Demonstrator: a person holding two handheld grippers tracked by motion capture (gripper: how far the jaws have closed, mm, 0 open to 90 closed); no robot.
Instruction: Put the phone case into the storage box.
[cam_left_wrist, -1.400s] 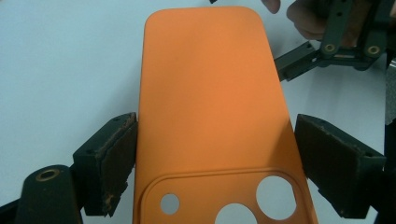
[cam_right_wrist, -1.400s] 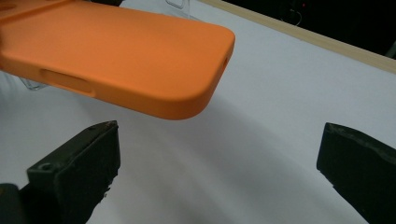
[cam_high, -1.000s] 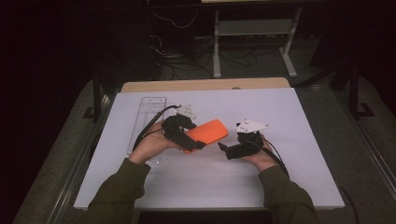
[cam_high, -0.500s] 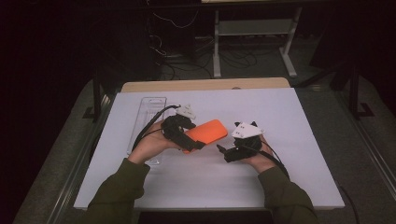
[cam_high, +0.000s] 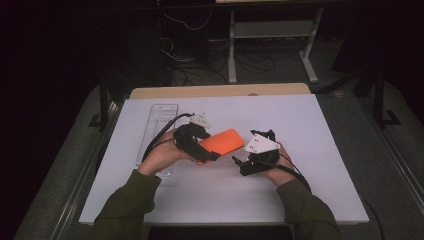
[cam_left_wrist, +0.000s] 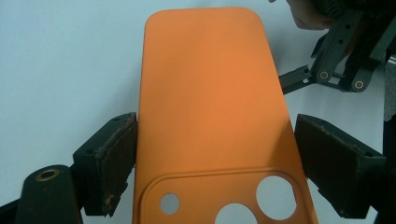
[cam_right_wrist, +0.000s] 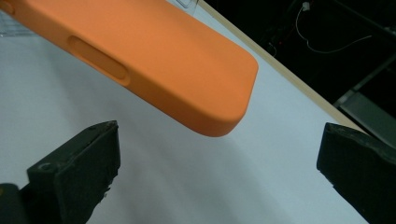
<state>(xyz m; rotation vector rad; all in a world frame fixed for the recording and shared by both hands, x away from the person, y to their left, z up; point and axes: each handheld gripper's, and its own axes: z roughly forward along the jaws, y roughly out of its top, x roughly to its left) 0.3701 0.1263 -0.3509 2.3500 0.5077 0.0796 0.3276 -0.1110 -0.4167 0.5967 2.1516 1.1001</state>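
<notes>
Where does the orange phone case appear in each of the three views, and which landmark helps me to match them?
High view: the orange phone case is mid-table, held by the left gripper.
Left gripper view: the case fills the centre between the two black jaws, its camera holes at the bottom.
Right gripper view: its side and rounded corner are at upper left, above the open right gripper.
Shared landmark: the white table.

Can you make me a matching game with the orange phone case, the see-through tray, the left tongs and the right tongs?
Things:
1. orange phone case
2. see-through tray
3. left tongs
4. right tongs

States:
A. open, holding nothing
B. lying at the table's left side
C. held above the table
D. closed on the case's sides

Pairs: 1-C, 2-B, 3-D, 4-A
</notes>
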